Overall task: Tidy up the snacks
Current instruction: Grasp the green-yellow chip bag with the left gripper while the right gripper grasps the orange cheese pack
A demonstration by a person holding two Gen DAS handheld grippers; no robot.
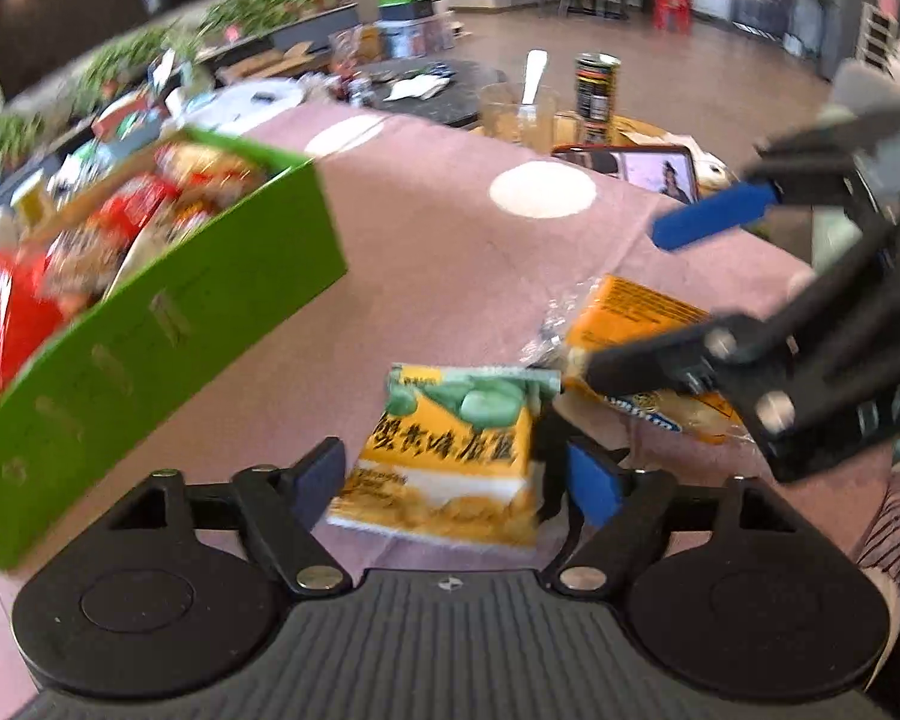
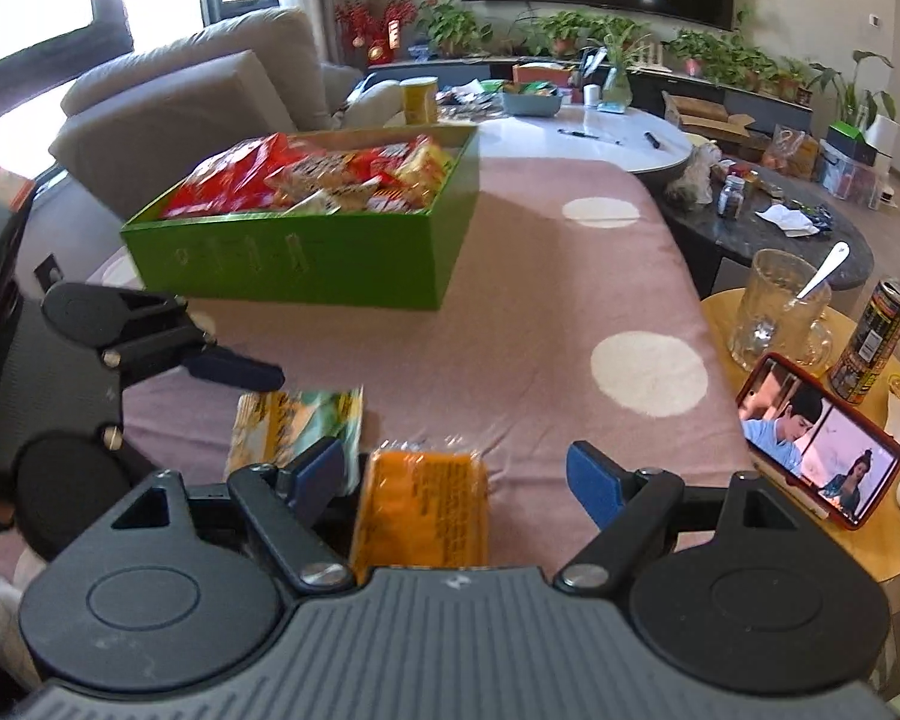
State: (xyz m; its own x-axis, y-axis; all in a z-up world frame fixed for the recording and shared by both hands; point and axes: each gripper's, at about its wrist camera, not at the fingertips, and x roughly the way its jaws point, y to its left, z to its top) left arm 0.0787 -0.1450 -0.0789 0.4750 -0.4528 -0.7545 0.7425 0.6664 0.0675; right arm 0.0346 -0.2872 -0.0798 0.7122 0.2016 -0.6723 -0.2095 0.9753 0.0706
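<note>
A yellow-and-green snack packet (image 1: 450,456) lies flat on the pink cloth between the fingers of my left gripper (image 1: 456,483). That gripper is open, with a gap at the right pad. To its right an orange packet (image 1: 630,312) lies under my right gripper (image 1: 624,303), which straddles it, open. In the right wrist view the orange packet (image 2: 420,510) sits between the spread fingers of my right gripper (image 2: 456,480), close to the left one. The yellow-and-green packet (image 2: 300,426) lies beside it. A green box (image 2: 306,258) full of red and yellow snacks (image 1: 120,222) stands beyond.
A phone in a red case (image 2: 822,450), a glass mug with a spoon (image 2: 774,312) and a drink can (image 2: 876,348) stand on a round wooden side table (image 2: 870,546) at the right. A grey sofa (image 2: 180,102) is behind the box. A striped sleeve (image 1: 894,516) shows at the right.
</note>
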